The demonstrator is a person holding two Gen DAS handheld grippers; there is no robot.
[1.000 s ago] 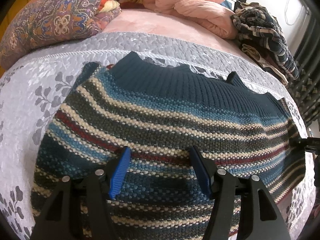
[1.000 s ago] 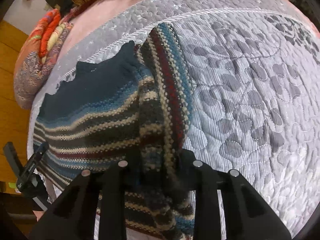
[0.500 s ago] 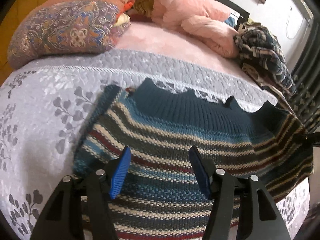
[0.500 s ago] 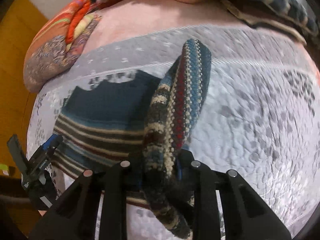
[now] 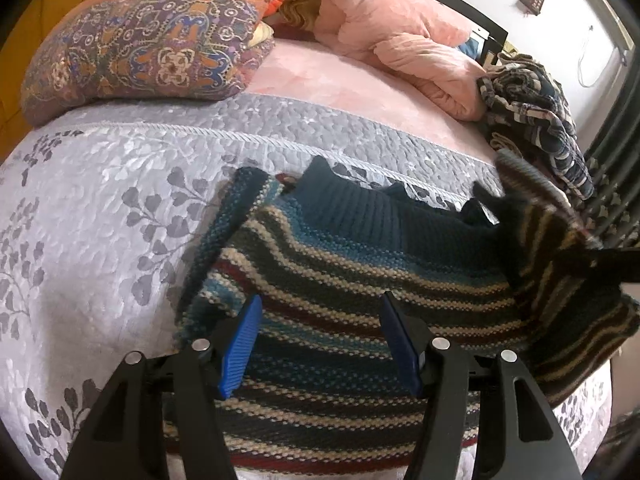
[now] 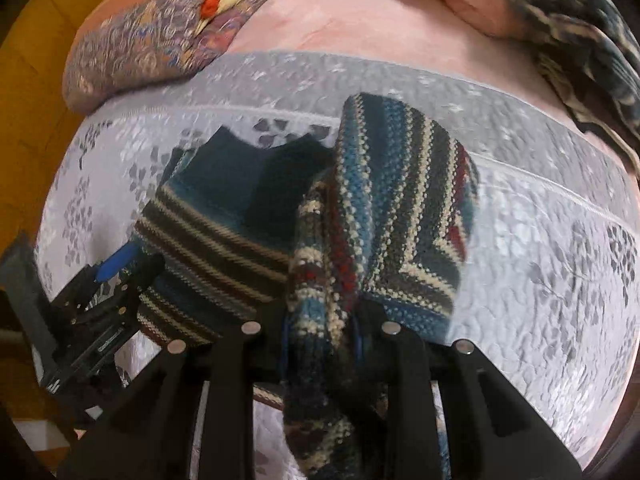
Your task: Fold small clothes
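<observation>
The left gripper [image 5: 320, 344] hovers low over the striped sweater [image 5: 352, 280], blue pads [image 5: 240, 344] spread apart and grasping nothing. The right gripper [image 6: 320, 328] is clenched on a bunched side of the sweater, lifting it — the rest lies on the grey quilt [image 5: 100, 220]. No writing is readable.

A grey quilted bedspread [image 5: 100, 216] with a leaf pattern covers the near part of the bed, edged by a corded seam. Beyond it lies a pink sheet [image 5: 340, 88]. Ahead and to the left of the tool sits a paisley cushion [image 5: 144, 48] in purple and orange. Straight ahead, farther off, a pink duvet [image 5: 400, 40] lies bunched. To the right, a dark plaid garment [image 5: 532, 112] is heaped beside it.
</observation>
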